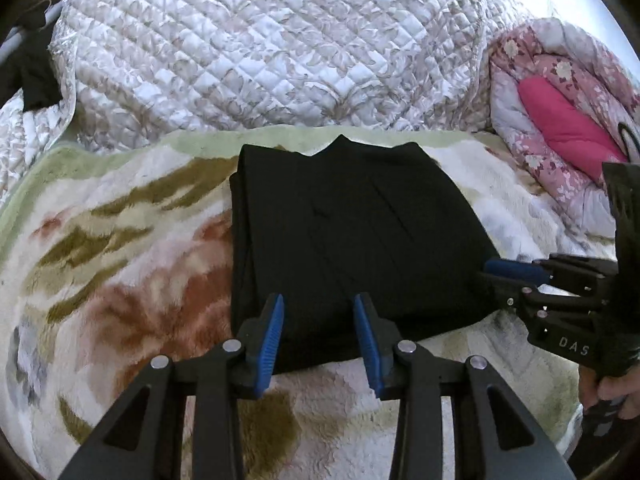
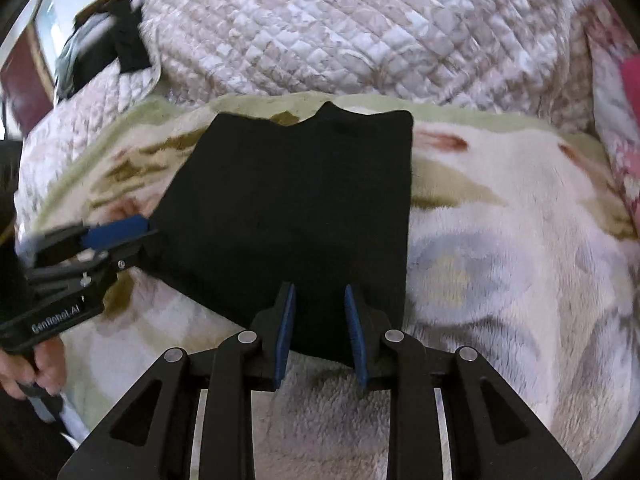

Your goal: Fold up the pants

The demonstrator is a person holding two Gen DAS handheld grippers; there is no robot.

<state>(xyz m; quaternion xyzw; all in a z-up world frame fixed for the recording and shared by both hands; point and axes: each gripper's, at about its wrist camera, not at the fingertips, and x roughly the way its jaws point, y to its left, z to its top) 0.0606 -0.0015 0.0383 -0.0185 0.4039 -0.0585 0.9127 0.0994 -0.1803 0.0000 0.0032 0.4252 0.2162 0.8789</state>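
Bed, plush floral blanket [image 1: 132, 264], quilted coverlet [image 1: 256, 48] heaped behind. Black pants [image 1: 340, 232] lie mid-blanket, already folded into a compact rectangle. Left claw [image 1: 319, 340] and right claw [image 2: 320, 332] both released, pads apart over the near hem, nothing pinched. Step judged: final fold or finish. Next move: pinch near corners, carry toward far edge. Blanket free on both sides; coverlet crowds the far edge.

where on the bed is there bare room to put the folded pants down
Bare fleece blanket lies left of the black pants, and more to their right. Behind them it is crowded: a quilted cover and a pink floral comforter.
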